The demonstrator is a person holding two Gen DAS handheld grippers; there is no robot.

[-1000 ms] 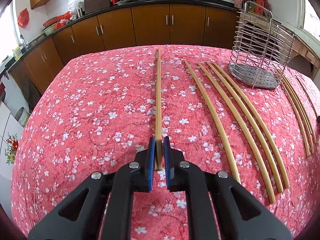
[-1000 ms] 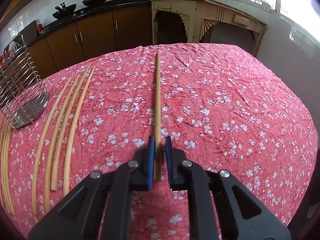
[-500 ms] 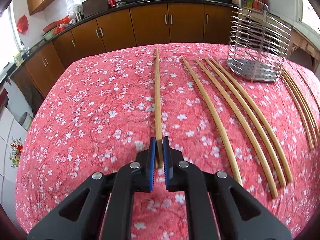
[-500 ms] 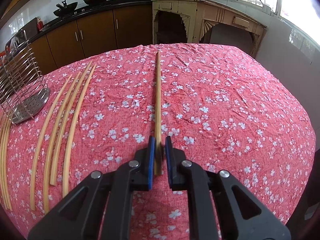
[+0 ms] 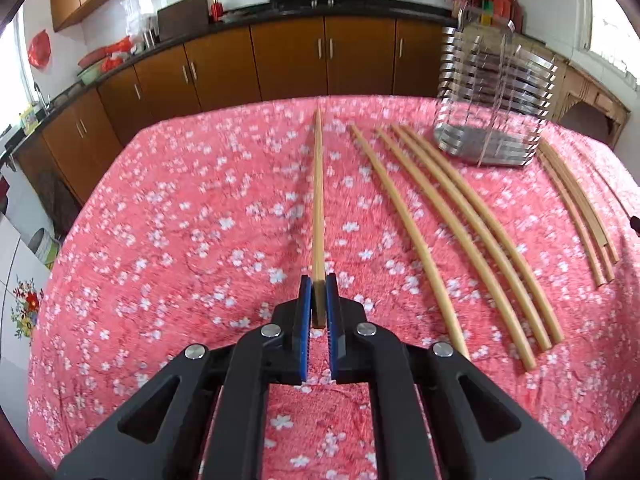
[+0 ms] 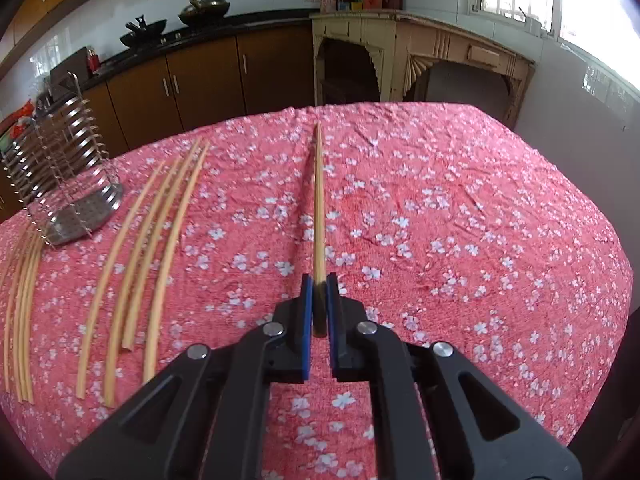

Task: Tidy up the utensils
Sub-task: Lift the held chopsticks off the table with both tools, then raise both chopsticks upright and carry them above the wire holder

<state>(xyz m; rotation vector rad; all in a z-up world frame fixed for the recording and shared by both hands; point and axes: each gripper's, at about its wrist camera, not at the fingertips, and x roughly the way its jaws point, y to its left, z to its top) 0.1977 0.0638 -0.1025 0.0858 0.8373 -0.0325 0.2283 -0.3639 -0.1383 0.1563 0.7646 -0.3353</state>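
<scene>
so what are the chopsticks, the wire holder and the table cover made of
Pale tan chopsticks: probably bamboo or light wood, matte and uncoated by their dull, even colour. Shiny wire utensil holder: metal, likely stainless steel, given its bright reflections and perforated base. Pink floral tablecloth: woven fabric, judging by its creases; the fibre can't be told.

right gripper [image 6: 319, 280] | jaws clamp chopstick [image 6: 319, 200] | above tablecloth [image 6: 460, 220]

The surface [image 5: 168, 240] wears a pink cloth with white flowers. On it stand a wire metal rack [image 5: 490, 120] and lie loose chopsticks: four [image 5: 460, 224] beside it, a thinner bunch [image 5: 576, 208] beyond.
</scene>
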